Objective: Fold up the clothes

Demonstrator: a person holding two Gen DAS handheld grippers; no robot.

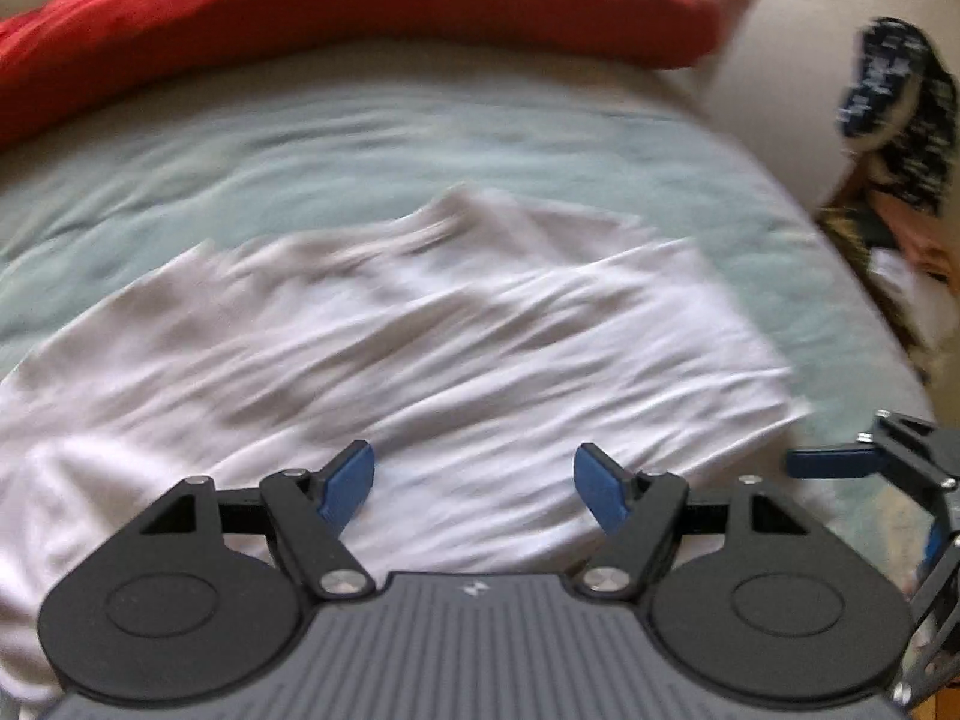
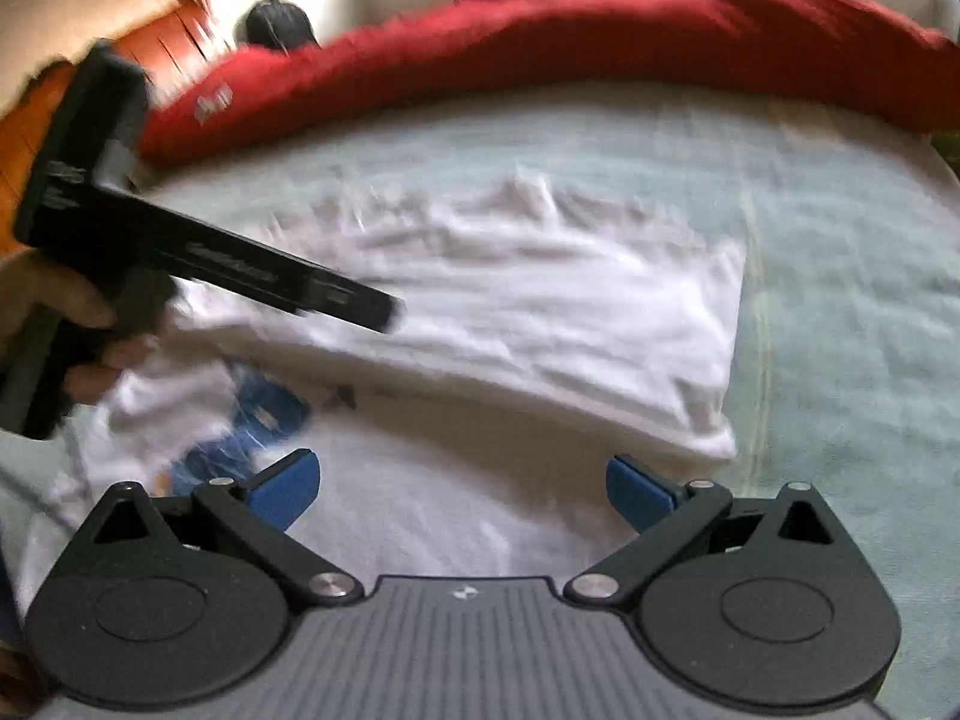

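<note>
Both claws spread, nothing pinched: left gripper, right gripper. White shirt lies half-folded, rumpled; fold easily dragged crooked if only top layer gets grabbed.

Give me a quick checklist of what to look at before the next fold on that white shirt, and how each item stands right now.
1. Left claw open and holding nothing: ok.
2. Right claw open and holding nothing: ok.
3. White shirt lying on the pale green cover, partly folded: ok.
4. Shirt smooth enough to fold: not ok, it is wrinkled.
5. Red blanket apart from the shirt: ok.
6. Exact hem or corner to pinch: cannot tell, both views are blurred.
</note>
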